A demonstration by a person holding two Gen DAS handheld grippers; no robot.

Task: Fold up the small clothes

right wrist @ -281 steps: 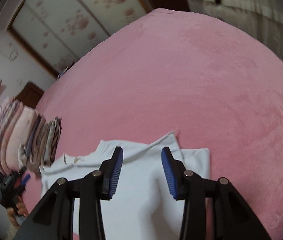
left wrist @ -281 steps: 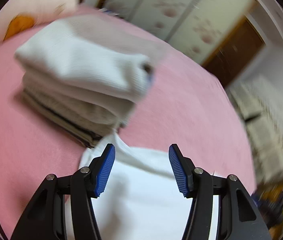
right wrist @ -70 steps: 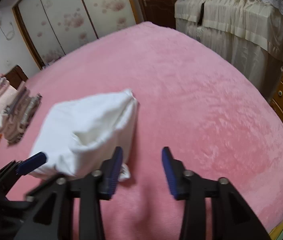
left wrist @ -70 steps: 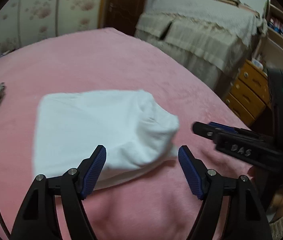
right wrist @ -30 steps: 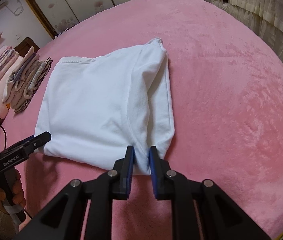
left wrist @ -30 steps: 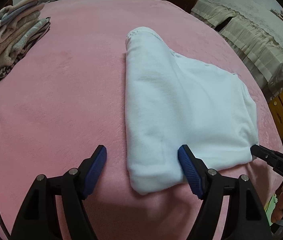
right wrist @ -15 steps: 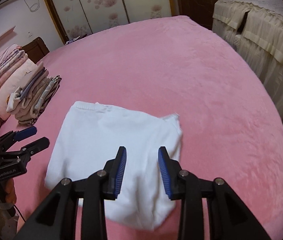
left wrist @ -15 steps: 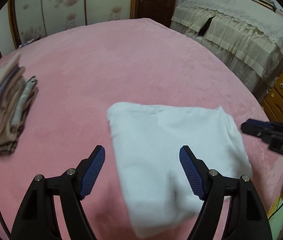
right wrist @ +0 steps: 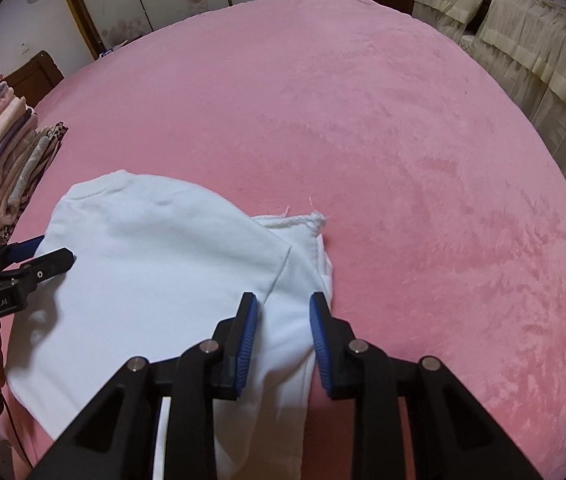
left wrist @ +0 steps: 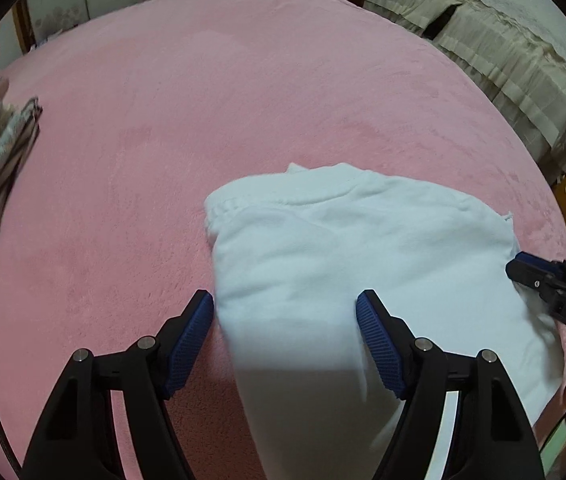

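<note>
Your left tongs (left wrist: pixel 285 322) are spread wide over the near edge of the white shirt (left wrist: pixel 343 264). They hold nothing. Spread this far, they are set to take a thick, doubled edge.

Your right tongs (right wrist: pixel 283 322) have a small gap between the blue pads. The shirt's right side lies under that gap, but the pads do not pinch it. I think you are getting ready for the next fold.

The shirt lies partly folded on the pink blanket (right wrist: pixel 403 140), close to you. One flap is laid over the rest, so it looks about half done.

Farther off, at the left edge, sits a pile of folded clothes (right wrist: pixel 15 160). The shirt likely goes there when it is done.
</note>
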